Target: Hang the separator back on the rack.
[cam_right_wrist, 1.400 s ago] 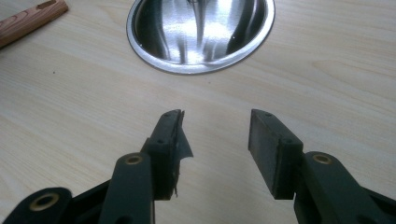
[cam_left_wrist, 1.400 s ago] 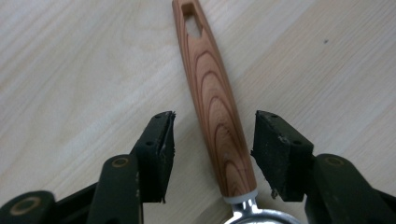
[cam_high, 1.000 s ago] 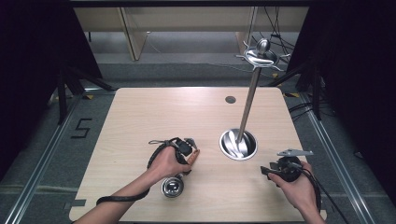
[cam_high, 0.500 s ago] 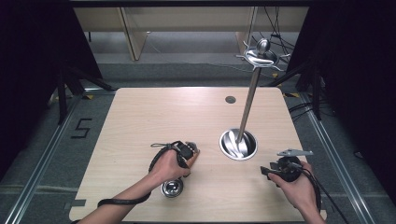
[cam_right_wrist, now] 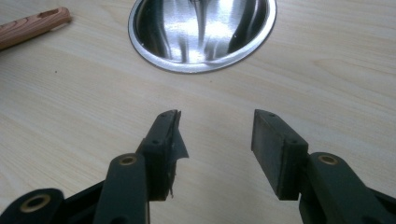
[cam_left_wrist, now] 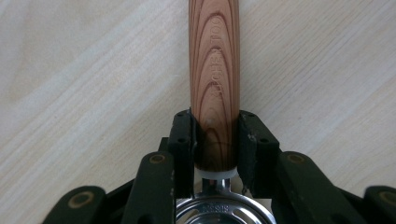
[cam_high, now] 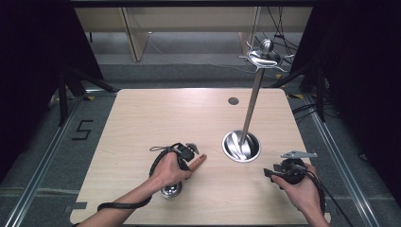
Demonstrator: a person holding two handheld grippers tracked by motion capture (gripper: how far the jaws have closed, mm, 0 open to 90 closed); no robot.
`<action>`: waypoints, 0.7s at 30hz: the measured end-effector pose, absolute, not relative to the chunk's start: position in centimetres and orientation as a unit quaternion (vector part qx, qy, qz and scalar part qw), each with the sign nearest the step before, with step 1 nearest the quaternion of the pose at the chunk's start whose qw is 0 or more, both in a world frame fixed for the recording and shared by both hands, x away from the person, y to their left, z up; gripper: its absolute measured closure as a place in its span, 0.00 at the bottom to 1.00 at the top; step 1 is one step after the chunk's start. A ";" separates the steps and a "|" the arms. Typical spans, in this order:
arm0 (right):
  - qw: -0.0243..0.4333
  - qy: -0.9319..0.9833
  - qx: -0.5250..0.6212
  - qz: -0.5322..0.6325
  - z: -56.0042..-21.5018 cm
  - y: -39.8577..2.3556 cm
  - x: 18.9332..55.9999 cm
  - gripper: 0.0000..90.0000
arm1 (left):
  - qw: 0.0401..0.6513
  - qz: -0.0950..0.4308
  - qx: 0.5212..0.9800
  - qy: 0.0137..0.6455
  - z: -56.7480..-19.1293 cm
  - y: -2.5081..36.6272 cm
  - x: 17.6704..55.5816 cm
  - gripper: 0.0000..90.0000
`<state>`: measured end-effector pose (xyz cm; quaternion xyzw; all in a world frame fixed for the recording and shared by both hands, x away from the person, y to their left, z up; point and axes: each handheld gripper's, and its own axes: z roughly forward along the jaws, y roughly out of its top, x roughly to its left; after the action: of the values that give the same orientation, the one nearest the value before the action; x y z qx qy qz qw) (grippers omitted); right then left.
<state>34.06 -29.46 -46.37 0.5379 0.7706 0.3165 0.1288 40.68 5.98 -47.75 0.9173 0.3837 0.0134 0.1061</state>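
Even overhead light, dark surrounds, glare on steel base, close-ups soft.

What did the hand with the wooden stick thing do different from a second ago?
The left claw has just been closing, and its jaws now press both sides of the utensil's wooden handle. The right claw stayed open over bare table, and the metal stand did not move.

1. The left gripper sat low over the table, left of the round steel stand base, its jaws having just been closing onto the wooden handle between them.
2. The right gripper hovered right of that base, jaws parted around nothing.
3. Both forearms entered from the near edge.
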 end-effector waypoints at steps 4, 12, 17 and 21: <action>0.128 0.770 0.537 0.320 -46.4 -29.5 34.1 0.58 | 0.164 0.024 0.906 0.389 -47.6 6.5 40.3 0.76; 0.144 0.778 0.512 0.334 -46.6 -29.7 34.3 0.57 | 0.288 0.056 0.885 0.361 -45.7 8.1 38.7 0.76; 0.132 0.769 0.527 0.338 -46.3 -29.4 34.1 0.57 | 0.350 0.087 0.864 0.350 -44.9 8.7 38.0 0.76; 0.137 0.773 0.514 0.345 -46.3 -29.4 34.2 0.56 | 0.402 0.103 0.843 0.341 -44.2 9.1 37.5 0.76</action>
<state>34.22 -29.44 -46.35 0.5141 0.7733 0.3449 0.1368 37.47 9.07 -44.24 0.8435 0.3405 0.1034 0.4024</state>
